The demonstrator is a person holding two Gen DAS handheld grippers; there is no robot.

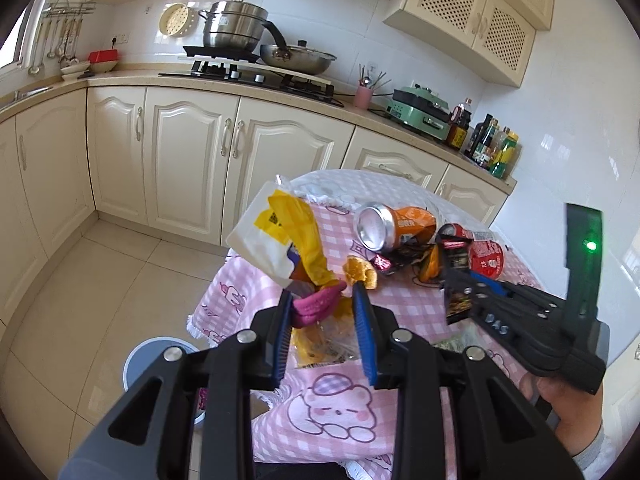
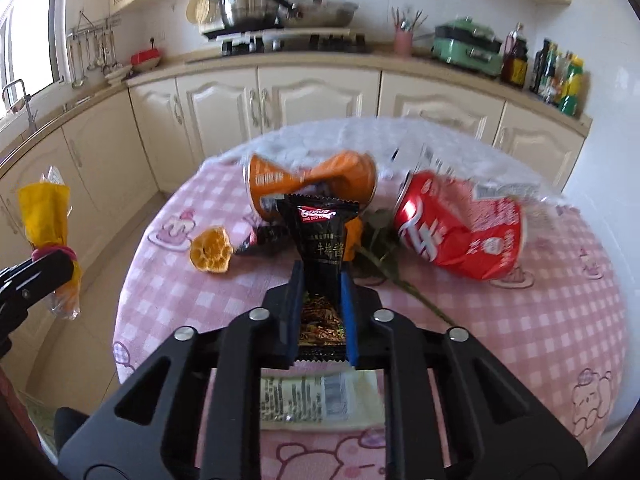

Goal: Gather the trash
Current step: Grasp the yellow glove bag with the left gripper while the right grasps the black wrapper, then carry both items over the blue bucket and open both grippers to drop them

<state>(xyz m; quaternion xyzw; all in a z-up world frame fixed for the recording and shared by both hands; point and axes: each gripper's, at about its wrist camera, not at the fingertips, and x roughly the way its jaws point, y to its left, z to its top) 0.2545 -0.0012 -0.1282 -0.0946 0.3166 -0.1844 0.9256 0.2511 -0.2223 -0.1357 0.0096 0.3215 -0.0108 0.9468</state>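
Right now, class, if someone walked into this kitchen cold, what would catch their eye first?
Probably the crushed red can and crushed orange can lying on the pink checked tablecloth. Next, the black snack packet pinched upright in the right tool, and the yellow wrapper bundle in the left tool beyond the table's left edge.

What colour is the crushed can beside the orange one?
Red with white lettering; the crushed can shows best in the right wrist view.
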